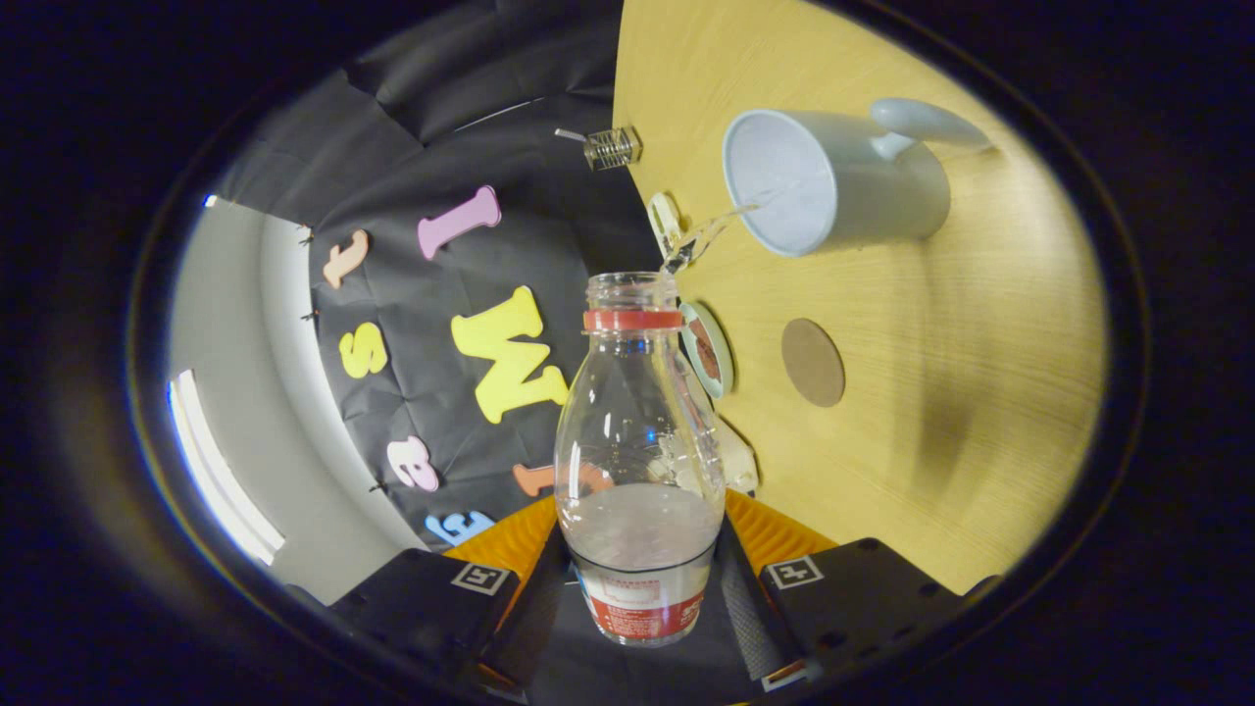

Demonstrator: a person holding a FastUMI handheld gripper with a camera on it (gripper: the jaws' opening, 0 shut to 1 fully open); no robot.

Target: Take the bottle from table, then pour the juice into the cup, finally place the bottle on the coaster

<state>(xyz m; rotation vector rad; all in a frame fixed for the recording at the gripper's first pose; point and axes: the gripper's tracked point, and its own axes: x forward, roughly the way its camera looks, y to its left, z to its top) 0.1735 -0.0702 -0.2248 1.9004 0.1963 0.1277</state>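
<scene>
Both fingers press on the lower body of the clear plastic bottle [639,461], one on each side, so the gripper [639,574] is closed on it just above the red-and-white label. Inside the bottle a pale liquid sits low, near the fingers, and the upper part looks empty. Its neck carries a red ring and the mouth is uncapped.

From that mouth a thin clear stream [711,230] runs out toward the open rim of the pale grey mug [833,181] beyond the fingers — the whole scene appears rolled, which suggests the bottle is tipped well over in the pour. The stream seems to reach the mug's mouth, though whether all of it lands inside I cannot tell.

Between the bottle and the mug, on the light wooden table [980,392], lies a round brown coaster [813,362], bare and apart from both. Just beside the bottle's shoulder stands a small round teal-rimmed object [708,348], and a white loop-shaped item [664,221] sits near the stream; neither can be identified further. A small wire clip [610,147] lies at the table's far edge.

By my reading, the pick-up is done and the pour is under way, with some liquid left in the bottle. Left to do: righting the bottle and setting it on the coaster.
</scene>
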